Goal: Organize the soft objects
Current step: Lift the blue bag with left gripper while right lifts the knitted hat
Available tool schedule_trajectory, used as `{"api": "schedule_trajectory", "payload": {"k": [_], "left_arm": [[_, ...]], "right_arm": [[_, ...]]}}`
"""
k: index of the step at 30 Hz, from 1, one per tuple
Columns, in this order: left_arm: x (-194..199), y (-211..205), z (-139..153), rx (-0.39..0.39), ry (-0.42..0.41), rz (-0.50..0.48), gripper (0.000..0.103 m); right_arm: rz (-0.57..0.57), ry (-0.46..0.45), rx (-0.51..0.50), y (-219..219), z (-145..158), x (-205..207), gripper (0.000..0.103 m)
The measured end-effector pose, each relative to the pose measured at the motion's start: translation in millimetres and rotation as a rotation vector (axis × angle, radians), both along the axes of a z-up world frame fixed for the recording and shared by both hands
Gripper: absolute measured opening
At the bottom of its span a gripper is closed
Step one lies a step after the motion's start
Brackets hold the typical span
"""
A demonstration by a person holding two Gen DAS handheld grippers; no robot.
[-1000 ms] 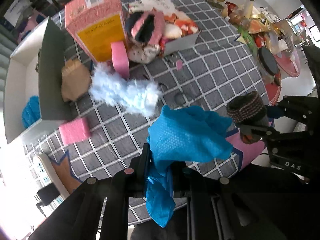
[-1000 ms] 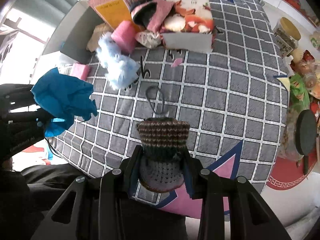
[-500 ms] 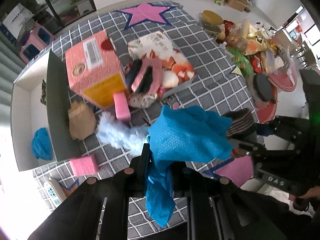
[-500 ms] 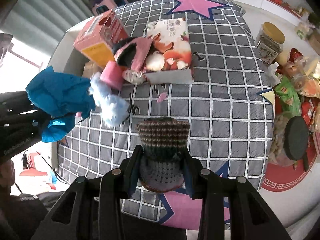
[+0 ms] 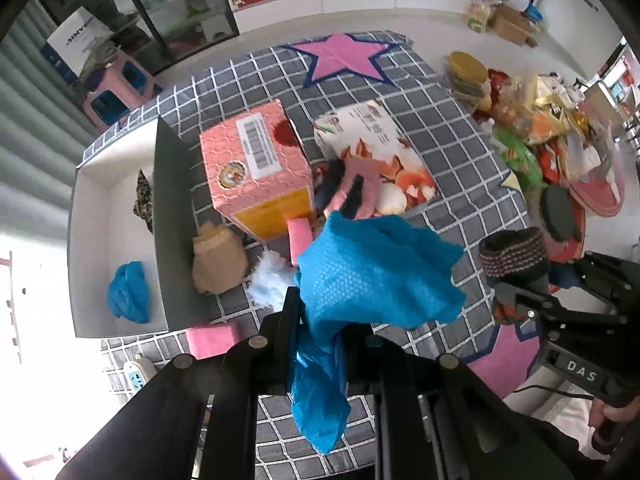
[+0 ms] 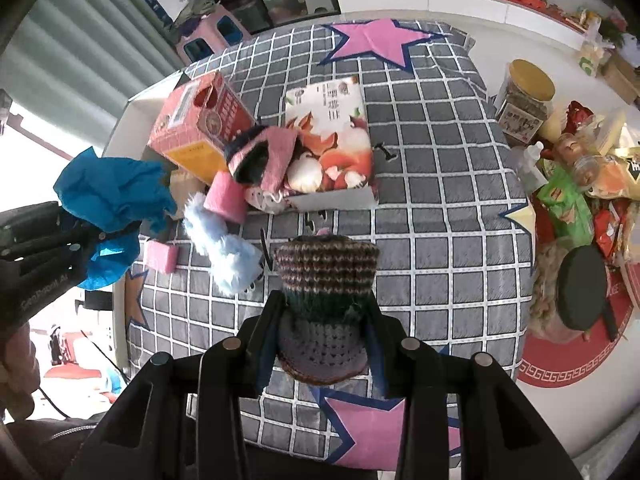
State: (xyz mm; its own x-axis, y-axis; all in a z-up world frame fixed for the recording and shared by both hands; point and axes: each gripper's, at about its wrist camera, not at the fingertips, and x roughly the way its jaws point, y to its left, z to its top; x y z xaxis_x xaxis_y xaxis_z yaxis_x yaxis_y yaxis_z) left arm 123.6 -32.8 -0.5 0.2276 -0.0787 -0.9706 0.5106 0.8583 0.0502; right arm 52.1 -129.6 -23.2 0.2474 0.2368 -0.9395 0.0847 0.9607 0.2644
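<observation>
The left gripper (image 5: 320, 320) is clamped on a crumpled blue cloth (image 5: 372, 276), which bulges above the fingers and trails a loose tail down between them; it hangs over the grey checked tablecloth (image 5: 452, 128), clear of the surface. The right gripper (image 6: 322, 320) is closed around a striped knitted hat (image 6: 326, 300), brown-banded at the top and grey lower down, its fingers pressing into both sides; it too is held above the table. Seen from the left wrist, the hat sits at about three o'clock from the blue cloth, near but apart.

At ten o'clock from the blue cloth stands an open white box (image 5: 96, 216) at the table's edge; inside it lie a second blue cloth (image 5: 130, 298) and a leopard-print piece (image 5: 143, 200), well apart from each other. Just outside its dark wall rests a tan plush lump (image 5: 218, 258); at twelve o'clock a pink carton (image 5: 256, 168) stands beside a printed flat box (image 6: 328, 136), with a pink-and-black knitted piece (image 6: 260, 154) draped over the flat box's near corner. A fluffy pale-blue item (image 6: 224, 248) lies on the cloth between two pink sponges (image 6: 226, 198), one touching its upper end, the other (image 6: 160, 256) off at its nine o'clock. Jars and snack packets (image 6: 568, 200) crowd the floor at three o'clock.
</observation>
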Motion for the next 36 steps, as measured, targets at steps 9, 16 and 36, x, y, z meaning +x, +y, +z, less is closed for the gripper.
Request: {"api": "schedule_trajectory", "payload": {"k": [9,16,36], "left_arm": [[9.9,11.4,12.8,-0.06,-0.033,0.027,0.014],[29.6,26.4,22.9,-0.128,-0.033,0.105,0.014],[97.3,24.2,23.8,-0.148,-0.02,0.2,0.014]], "right_arm": [[0.022,-0.028,-0.016,5.5,10.8,14.2,0.039],[0.014,-0.06,-0.027,-0.1,24.7,32.8,0.039],[-0.022,-0.061,-0.079,-17.8,30.1,107.7,0.039]]}}
